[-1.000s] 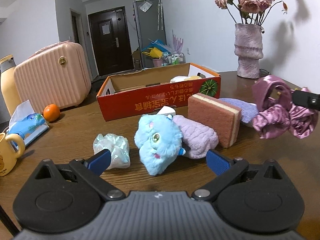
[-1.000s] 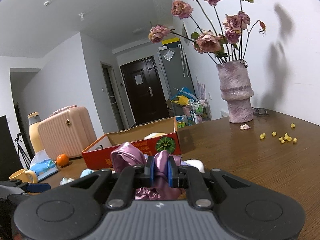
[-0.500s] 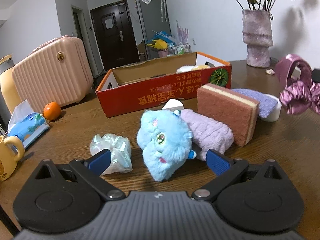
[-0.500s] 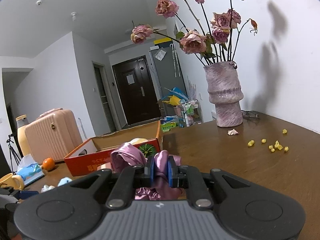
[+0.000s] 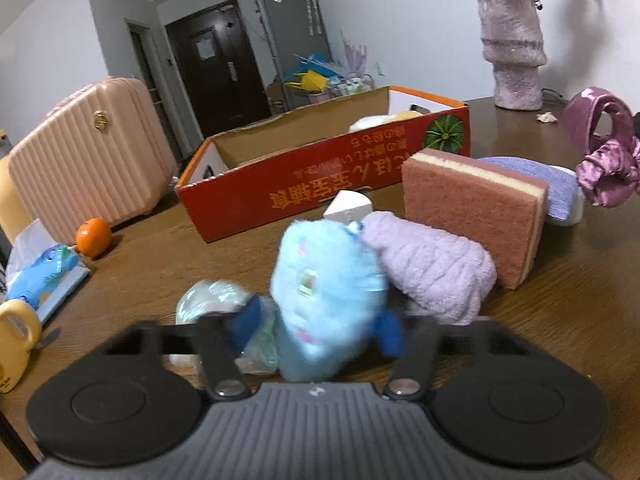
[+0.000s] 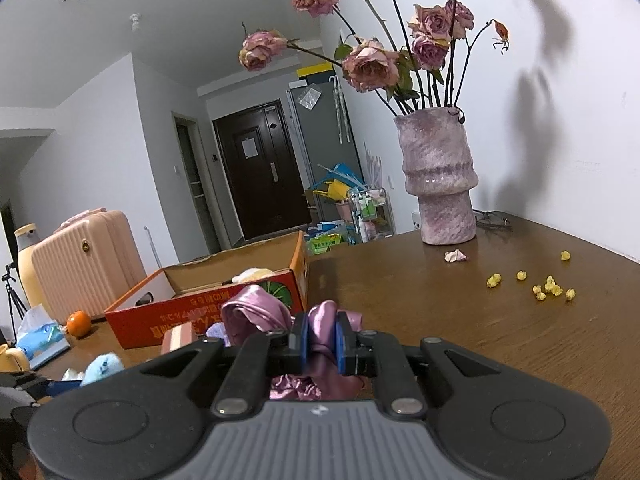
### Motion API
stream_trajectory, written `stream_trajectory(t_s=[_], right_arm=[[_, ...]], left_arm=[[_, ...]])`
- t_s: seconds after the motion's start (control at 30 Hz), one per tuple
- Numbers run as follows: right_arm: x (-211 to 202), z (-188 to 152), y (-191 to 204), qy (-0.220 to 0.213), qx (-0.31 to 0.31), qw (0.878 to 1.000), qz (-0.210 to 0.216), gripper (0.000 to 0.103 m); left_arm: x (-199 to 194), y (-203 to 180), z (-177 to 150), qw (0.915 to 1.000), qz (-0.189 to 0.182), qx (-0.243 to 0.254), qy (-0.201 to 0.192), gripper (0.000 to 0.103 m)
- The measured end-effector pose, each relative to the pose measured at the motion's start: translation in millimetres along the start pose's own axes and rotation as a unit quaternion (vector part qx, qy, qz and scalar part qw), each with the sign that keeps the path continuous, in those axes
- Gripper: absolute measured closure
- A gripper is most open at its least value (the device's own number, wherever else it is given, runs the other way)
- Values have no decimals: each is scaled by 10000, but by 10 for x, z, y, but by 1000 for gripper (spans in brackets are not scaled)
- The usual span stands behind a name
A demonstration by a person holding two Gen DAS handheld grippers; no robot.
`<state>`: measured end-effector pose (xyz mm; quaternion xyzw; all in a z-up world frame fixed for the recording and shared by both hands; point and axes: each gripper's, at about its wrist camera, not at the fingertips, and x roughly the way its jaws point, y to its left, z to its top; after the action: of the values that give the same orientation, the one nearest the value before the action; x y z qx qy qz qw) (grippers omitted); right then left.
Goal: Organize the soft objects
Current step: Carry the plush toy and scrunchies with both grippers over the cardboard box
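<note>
Left gripper (image 5: 316,330) jaws closing on the fluffy light-blue plush toy (image 5: 326,300), table centre. Right gripper (image 6: 320,342) clamped on the mauve satin scrunchie (image 6: 320,344), airborne. Red cardboard box (image 5: 320,184) at 12 o'clock holds few items; pink sponge (image 5: 472,216), lilac towel roll (image 5: 432,268), crinkled clear scrunchie (image 5: 208,300) remain out.

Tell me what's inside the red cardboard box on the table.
Inside the red box, a white and yellow soft lump shows at its right end in the left wrist view. The rest looks bare cardboard, but the front wall hides the floor, so more could be there.
</note>
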<state>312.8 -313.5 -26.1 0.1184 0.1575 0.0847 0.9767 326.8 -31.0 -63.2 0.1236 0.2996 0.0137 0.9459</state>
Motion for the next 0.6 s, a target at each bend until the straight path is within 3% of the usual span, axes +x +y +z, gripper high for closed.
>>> stream_trajectory(t_s=[0.13, 0.6], right_arm=[[1, -32, 3, 7, 2, 10000, 20, 91], [-71, -56, 65, -128, 55, 9998, 133, 91]], left_arm=[[-74, 23, -5, 9998, -68, -52, -177, 68], [-366, 139, 85, 9970, 35, -267, -732, 68]])
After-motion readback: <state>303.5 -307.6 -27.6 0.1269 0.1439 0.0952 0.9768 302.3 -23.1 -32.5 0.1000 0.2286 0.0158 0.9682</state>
